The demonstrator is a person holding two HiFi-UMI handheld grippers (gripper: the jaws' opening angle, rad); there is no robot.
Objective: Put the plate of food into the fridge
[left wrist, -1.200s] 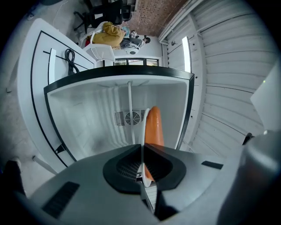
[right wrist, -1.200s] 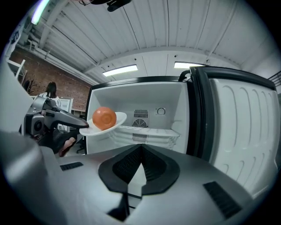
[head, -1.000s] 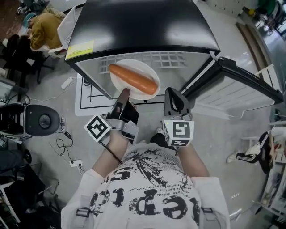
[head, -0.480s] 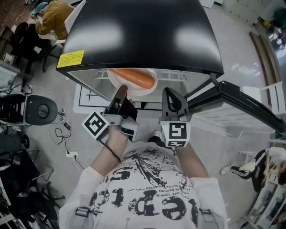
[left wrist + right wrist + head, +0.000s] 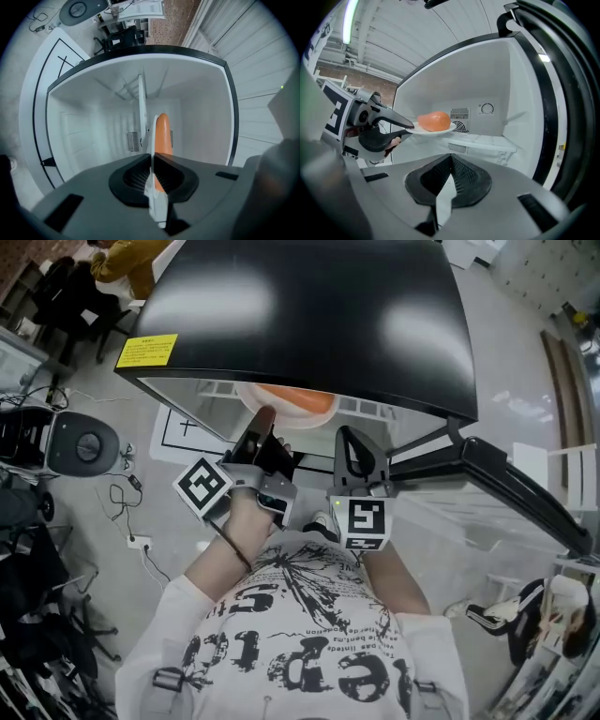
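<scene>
**A:** Where's the plate being kept right now?

**B:** It's clamped by its rim in the left gripper and held level inside the open fridge, just above the white shelf. The orange food is carried on it.

**A:** And the right gripper?

**B:** Pinched closed, nothing gripped, held beside the left one at the opening.

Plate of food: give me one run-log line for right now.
left gripper: shut on plate | plate: partly inside fridge, above shelf | right gripper: shut, empty
</scene>
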